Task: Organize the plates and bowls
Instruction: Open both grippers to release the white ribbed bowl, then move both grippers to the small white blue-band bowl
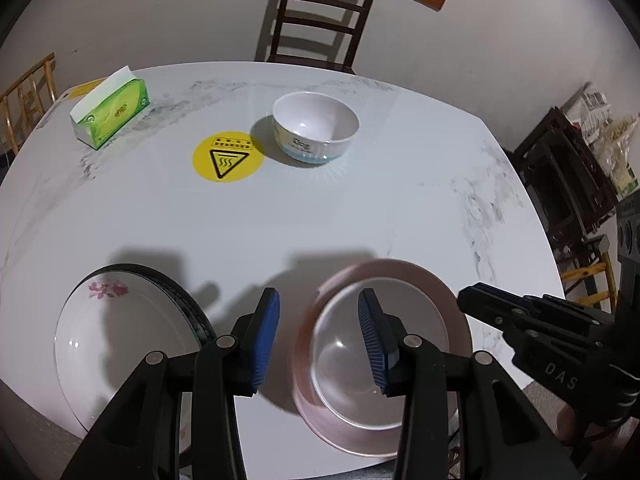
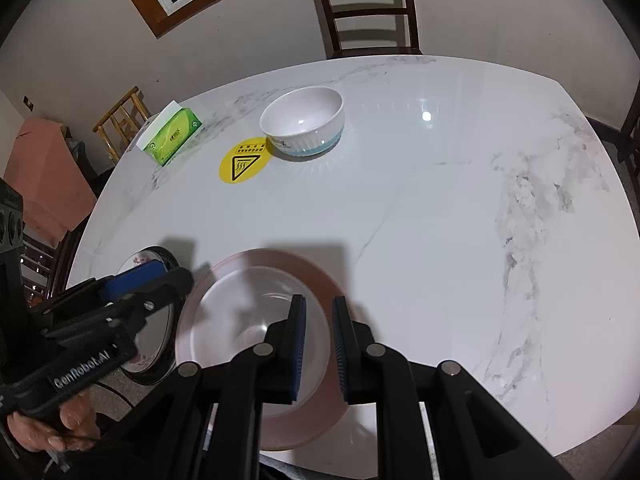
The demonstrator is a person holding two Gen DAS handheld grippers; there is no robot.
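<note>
1. White marble table point(image 2: 440, 220), near a beige wall; a dark chair point(image 2: 366, 12) at 12 o'clock.
2. White bowl point(image 2: 303, 120) at the far centre; floral plate point(image 1: 120, 344) at 8 o'clock.
3. Right gripper point(image 2: 319, 344) is clamped on the blurred pink plate point(image 2: 264, 320)'s rim.
4. Left gripper point(image 1: 320, 340) stands part-open with nothing held, its right finger over that plate.

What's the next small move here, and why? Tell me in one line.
Probably carry the pink plate across and lower it onto the floral plate: the right gripper is shut on its rim, the left gripper is open, holding nothing, and the floral plate lies bare.
</note>
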